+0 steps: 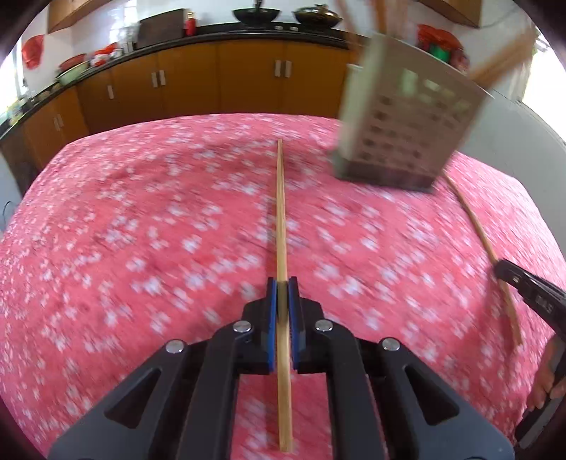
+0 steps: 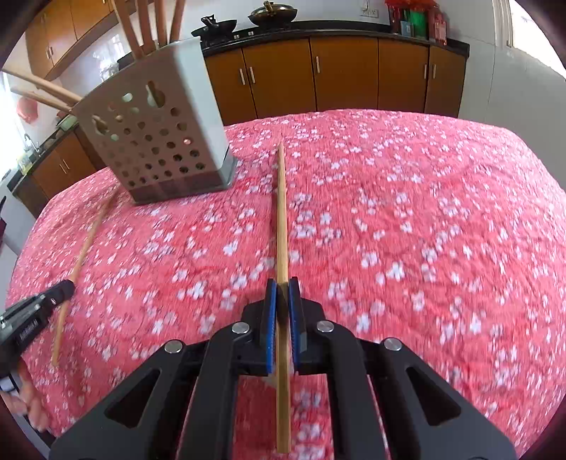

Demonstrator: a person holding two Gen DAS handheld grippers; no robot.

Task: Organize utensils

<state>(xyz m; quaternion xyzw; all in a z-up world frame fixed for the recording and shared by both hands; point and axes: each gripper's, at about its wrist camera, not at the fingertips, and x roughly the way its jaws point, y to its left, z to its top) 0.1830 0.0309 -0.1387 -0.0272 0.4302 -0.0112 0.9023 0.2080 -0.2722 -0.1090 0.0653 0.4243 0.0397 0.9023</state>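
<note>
In the left wrist view my left gripper [image 1: 282,283] is shut on a wooden chopstick [image 1: 280,212] that runs straight ahead over the pink flowered tablecloth [image 1: 141,230]. The right gripper [image 1: 500,269] shows at the right edge, clamped on a second chopstick [image 1: 472,230]. A perforated grey utensil holder [image 1: 399,127] stands at the far right with wooden utensils sticking out. In the right wrist view my right gripper [image 2: 282,283] is shut on its chopstick [image 2: 281,212]. There the holder [image 2: 159,134] stands far left and the left gripper [image 2: 67,287] holds its chopstick [image 2: 85,247].
Orange kitchen cabinets [image 1: 219,78] under a dark countertop line the back wall, with woks [image 1: 254,16] on the hob. A person's hand [image 1: 546,371] shows at the right edge. The tablecloth [image 2: 424,230] spreads wide to the right of the holder.
</note>
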